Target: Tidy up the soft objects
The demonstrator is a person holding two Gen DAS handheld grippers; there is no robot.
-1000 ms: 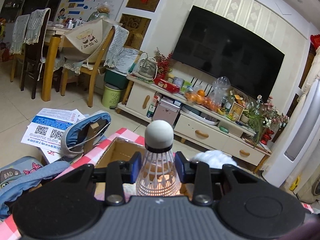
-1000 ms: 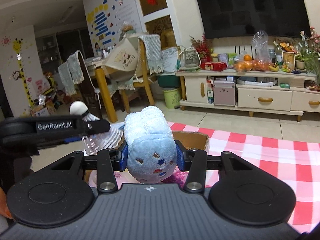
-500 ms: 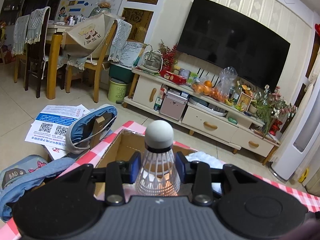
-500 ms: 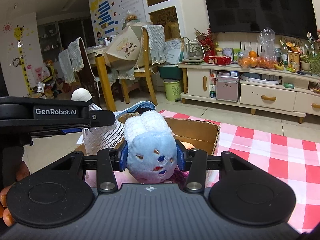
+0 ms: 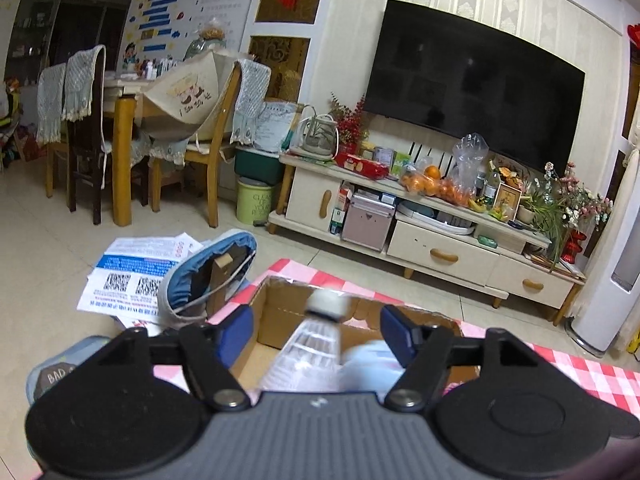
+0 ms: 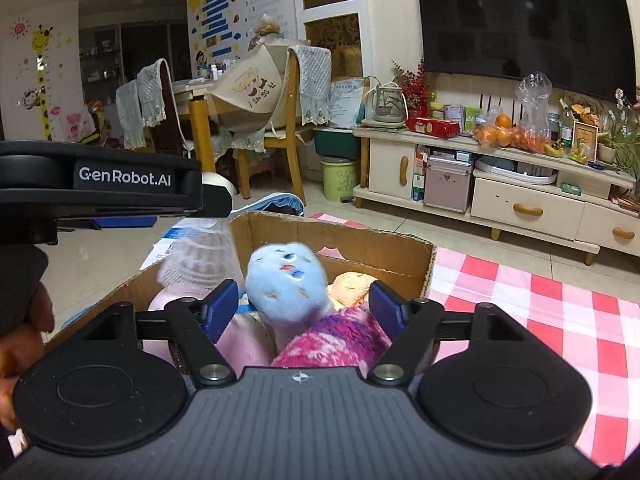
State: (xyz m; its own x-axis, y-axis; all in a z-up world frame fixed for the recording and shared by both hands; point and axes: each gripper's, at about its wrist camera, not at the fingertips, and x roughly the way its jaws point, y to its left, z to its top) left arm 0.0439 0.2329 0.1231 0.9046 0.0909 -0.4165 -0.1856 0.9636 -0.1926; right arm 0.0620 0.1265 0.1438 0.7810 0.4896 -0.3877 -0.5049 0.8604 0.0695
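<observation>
An open cardboard box (image 6: 352, 240) (image 5: 280, 300) stands on the red-checked tablecloth (image 6: 520, 300). My left gripper (image 5: 316, 330) hovers over it with its jaws opening; a white shuttlecock (image 5: 312, 352) drops, blurred, between the pads and touches neither. In the right wrist view that shuttlecock (image 6: 196, 264) falls at the box's left side, under the left gripper's body. My right gripper (image 6: 302, 306) is opening too; the light blue plush toy (image 6: 290, 280) tips forward between its pads, free of both, onto a pink-purple knitted thing (image 6: 336, 340) and an orange plush (image 6: 352, 288) in the box.
A TV cabinet (image 5: 432, 240) with fruit and bottles runs along the far wall under a television (image 5: 472, 80). Wooden chairs and a table (image 5: 132, 120) stand left. Leaflets (image 5: 128, 276) and a blue bag (image 5: 212, 264) lie on the floor beside the box. A hand (image 6: 24, 332) holds the left gripper.
Both grippers went from shut to open over the box. The shuttlecock left the left pads and is falling. The blue plush left the right pads and tipped into the box.
</observation>
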